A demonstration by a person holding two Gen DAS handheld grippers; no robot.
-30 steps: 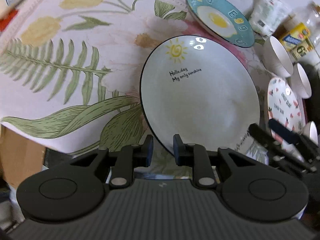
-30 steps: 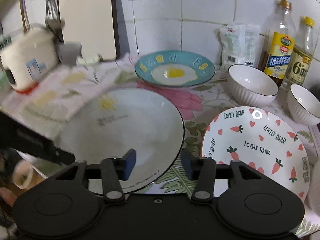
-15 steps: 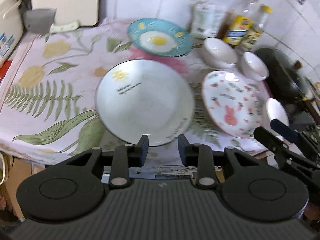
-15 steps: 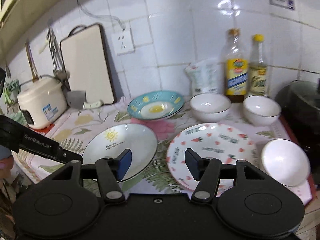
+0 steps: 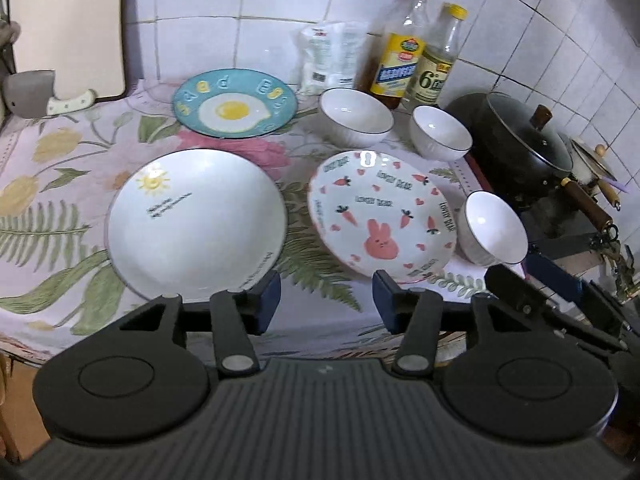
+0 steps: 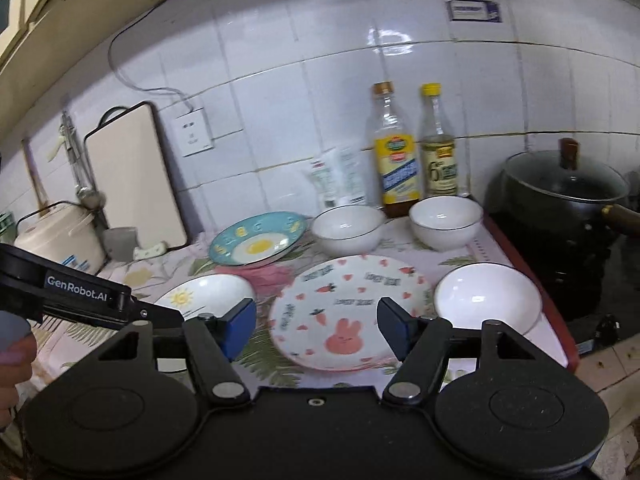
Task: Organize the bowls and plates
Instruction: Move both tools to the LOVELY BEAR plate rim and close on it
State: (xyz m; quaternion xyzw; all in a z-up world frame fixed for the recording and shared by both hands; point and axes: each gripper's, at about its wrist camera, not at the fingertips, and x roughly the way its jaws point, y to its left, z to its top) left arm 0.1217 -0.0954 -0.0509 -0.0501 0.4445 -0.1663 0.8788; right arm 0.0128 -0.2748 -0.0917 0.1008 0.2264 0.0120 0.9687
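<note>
White sun plate (image 5: pixel 196 220) lies free; both grippers' jaws, just opening, hold nothing.

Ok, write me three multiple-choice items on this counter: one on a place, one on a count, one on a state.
1. Where does the egg plate lie?
A. behind the sun plate
B. on the bunny plate
C. inside a bowl

2. How many white bowls are on the cloth?
A. one
B. three
C. five

3. How does the left gripper stand?
A. shut on the sun plate
B. shut on a bottle
C. open, holding nothing

Key:
1 A: the egg plate sits nearer the wall, straight behind the sun plate.
2 B: two bowls stand by the bottles, and a third stands right of the bunny plate.
3 C: its jaws stand apart with only cloth between them; they have just been opening.
</note>
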